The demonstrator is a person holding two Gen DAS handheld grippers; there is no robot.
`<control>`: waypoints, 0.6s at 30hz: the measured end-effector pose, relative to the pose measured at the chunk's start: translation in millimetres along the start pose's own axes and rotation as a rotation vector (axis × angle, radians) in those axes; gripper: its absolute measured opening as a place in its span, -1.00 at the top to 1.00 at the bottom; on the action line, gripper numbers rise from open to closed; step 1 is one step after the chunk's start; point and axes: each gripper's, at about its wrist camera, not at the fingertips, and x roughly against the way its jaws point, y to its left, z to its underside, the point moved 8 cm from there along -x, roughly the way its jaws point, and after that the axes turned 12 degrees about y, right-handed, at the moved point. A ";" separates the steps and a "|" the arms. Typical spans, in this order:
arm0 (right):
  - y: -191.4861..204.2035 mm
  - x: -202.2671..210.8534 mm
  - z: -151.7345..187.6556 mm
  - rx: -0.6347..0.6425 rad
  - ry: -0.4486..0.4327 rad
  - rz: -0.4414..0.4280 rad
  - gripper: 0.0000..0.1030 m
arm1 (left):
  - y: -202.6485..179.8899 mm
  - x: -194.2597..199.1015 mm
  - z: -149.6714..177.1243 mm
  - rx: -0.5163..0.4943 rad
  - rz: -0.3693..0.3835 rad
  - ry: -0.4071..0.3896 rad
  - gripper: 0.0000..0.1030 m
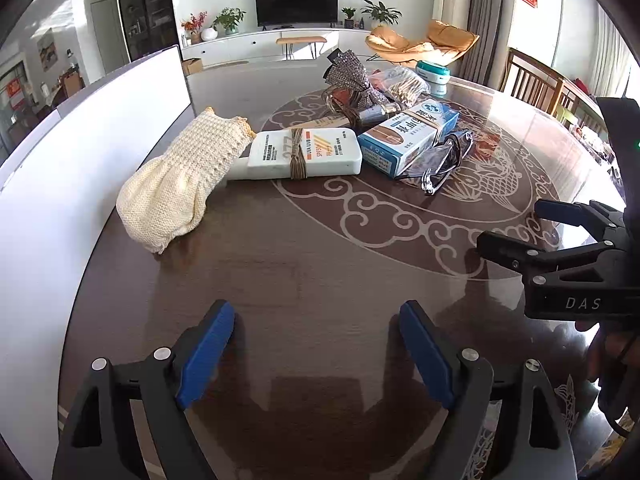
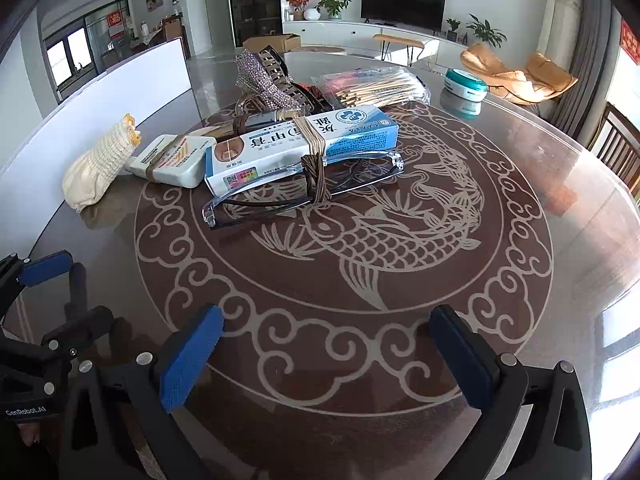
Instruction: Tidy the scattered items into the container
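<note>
Glossy dark counter mirrors light; cream cloth at left is rough-knit; blue box is smooth cardboard.

Ahead of your left gripper, the knitted pouch lies left, touching the sunscreen tube; the box right.

Left gripper gapes empty over the table; knit pouch beyond.

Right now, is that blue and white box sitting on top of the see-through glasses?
Yes, in the right wrist view the blue and white box rests on the clear-framed glasses, whose frame pokes out beneath it.
</note>
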 end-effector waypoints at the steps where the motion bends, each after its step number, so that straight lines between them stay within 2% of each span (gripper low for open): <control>1: 0.3 -0.6 -1.3 -0.003 0.000 0.001 -1.00 | 0.2 0.0 -0.2 0.000 0.000 -0.004 -0.68; 3: 0.5 -1.1 -2.2 -0.004 0.001 0.002 -1.00 | 0.4 -1.0 -1.1 0.001 0.000 -0.008 -0.76; 5: 1.3 -0.7 -1.8 -0.005 0.001 0.002 -1.00 | -0.1 -3.2 -2.0 0.001 -0.001 0.001 -0.97; 6: 0.8 -1.0 -2.1 -0.005 0.001 0.002 -1.00 | -0.1 -4.8 -1.7 0.003 -0.001 0.011 -1.00; 18: 0.6 -1.1 -2.3 -0.005 0.001 0.002 -1.00 | 0.8 -4.7 -1.0 0.003 0.003 0.008 -1.00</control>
